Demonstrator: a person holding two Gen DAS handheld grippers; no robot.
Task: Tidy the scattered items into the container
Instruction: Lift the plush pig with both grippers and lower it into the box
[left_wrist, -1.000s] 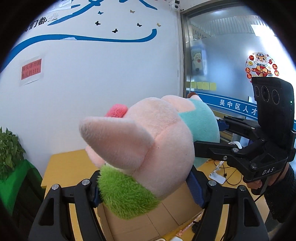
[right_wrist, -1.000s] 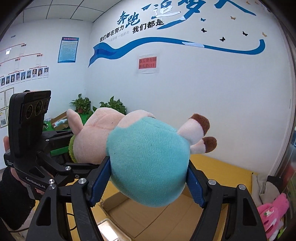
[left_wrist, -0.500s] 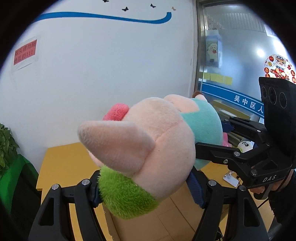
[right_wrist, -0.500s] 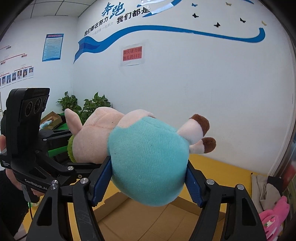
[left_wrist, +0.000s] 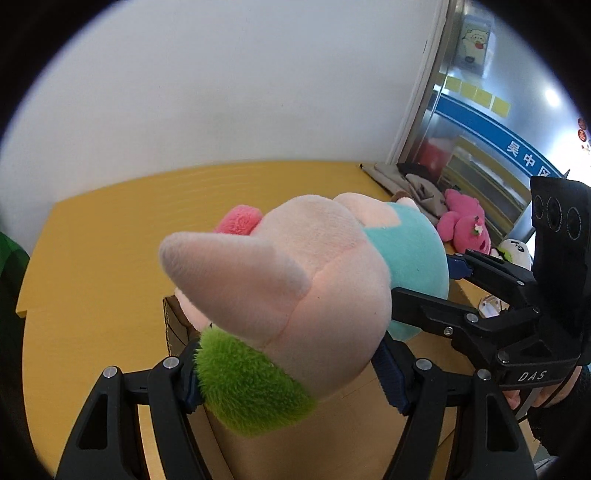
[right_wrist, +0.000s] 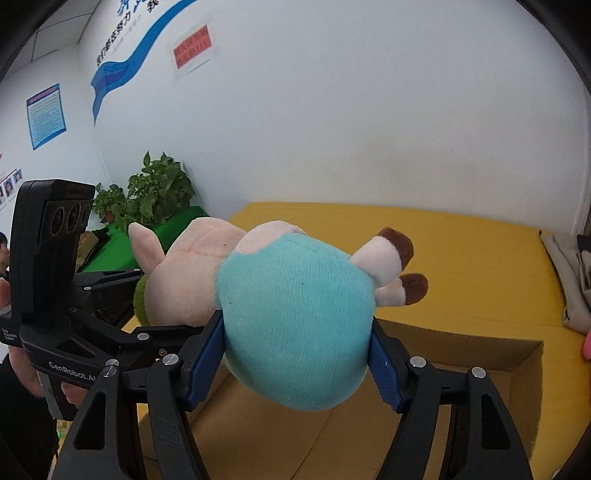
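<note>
The yellow table (right_wrist: 480, 258) fills the ground of both views, smooth and matte, butting against a plain white wall (right_wrist: 369, 110). On it sits an open cardboard box (right_wrist: 461, 354), brown and corrugated at the rim, directly below the grippers.

Held above the box is a plush pig (left_wrist: 317, 295), lying on its side with its long axis roughly level: the head toward the person's left, the legs toward the right. Its fabric is short, soft pile; the round head is pale pink with a cone-shaped ear, a shaggy green patch under the head and a fuzzy pink tuft on the far side. The body is teal, egg-shaped, ending in stubby cream legs with brown tips (right_wrist: 402, 266).

The left gripper (left_wrist: 291, 369) clamps the head between its blue pads; the right gripper (right_wrist: 295, 350) grips the teal body the same way, both standing fairly wide around the stuffing. How hard the pads press is hard to judge behind the fur.

At the table's far right edge lie folded grey cloth (left_wrist: 410, 181), a bright pink plush toy (left_wrist: 465, 225) and a small panda toy (left_wrist: 515, 251). Potted green plants (right_wrist: 155, 192) stand by the wall on the left.
</note>
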